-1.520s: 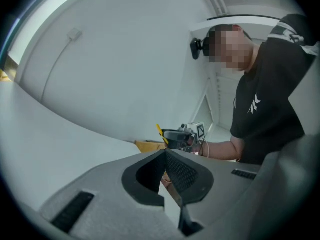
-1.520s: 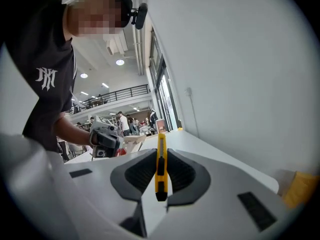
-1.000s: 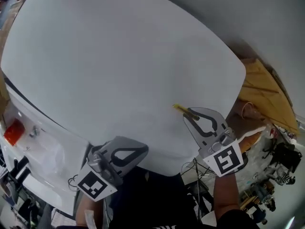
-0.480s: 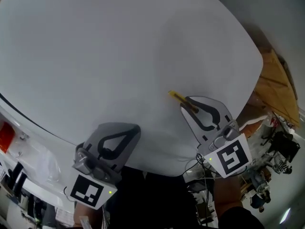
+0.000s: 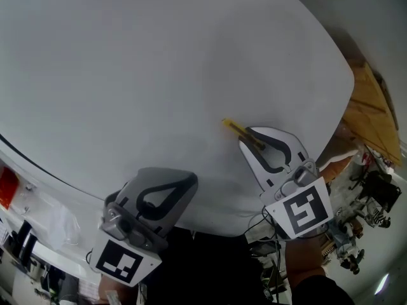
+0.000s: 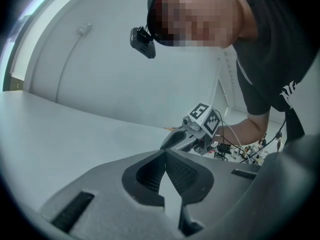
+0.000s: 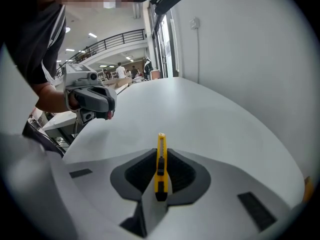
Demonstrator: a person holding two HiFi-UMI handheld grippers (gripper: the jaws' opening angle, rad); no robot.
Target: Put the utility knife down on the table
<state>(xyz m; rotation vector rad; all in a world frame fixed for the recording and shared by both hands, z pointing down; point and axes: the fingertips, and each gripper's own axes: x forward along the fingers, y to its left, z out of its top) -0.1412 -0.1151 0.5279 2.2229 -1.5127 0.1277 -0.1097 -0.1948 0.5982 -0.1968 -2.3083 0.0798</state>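
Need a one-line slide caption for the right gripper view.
Right gripper clamps a yellow utility knife over the white table; left gripper shut alongside.

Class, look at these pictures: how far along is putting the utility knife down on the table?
Done: the right gripper has the yellow utility knife over the white table. In hand: its jaws are clamped on the knife. Left: lower it, open, withdraw. The left gripper is shut and empty.

— What lies past the bench's (image 5: 159, 56) right edge?
— Brown cardboard (image 5: 372, 116). Some cables (image 5: 259, 220) hang at the near edge.
— And off the left edge?
— A red thing (image 5: 6, 186) and clear plastic (image 5: 52, 218). Far beyond the bench, a railing (image 7: 115, 39) runs along an upper floor.
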